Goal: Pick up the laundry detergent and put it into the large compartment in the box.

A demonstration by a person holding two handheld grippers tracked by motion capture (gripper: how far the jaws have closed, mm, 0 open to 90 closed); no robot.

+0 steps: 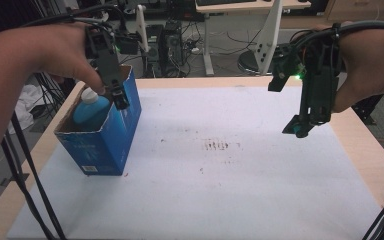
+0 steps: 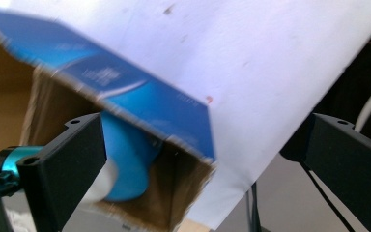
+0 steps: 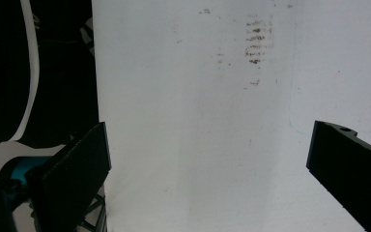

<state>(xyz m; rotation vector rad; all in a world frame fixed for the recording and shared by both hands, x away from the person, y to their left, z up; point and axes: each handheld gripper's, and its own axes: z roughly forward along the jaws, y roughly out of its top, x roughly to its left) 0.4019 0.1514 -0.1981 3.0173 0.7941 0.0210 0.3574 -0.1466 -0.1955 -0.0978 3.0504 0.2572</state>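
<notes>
- While its jaws stand wide with nothing between them, left gripper [image 1: 116,95] hangs over blue bottle [image 1: 89,111], upright inside open blue carton [image 1: 105,145], table's left.
- Right gripper [image 1: 300,125], far right: jaws apart, empty, above white sheet [image 1: 220,190].

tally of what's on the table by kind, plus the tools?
Blue cardboard box, open top: 1
Blue bottle with white cap, inside the box: 1
White sheet covering the table: 1
Tools: 2, left tool, right tool, both open and holding nothing
Total: 5
</notes>
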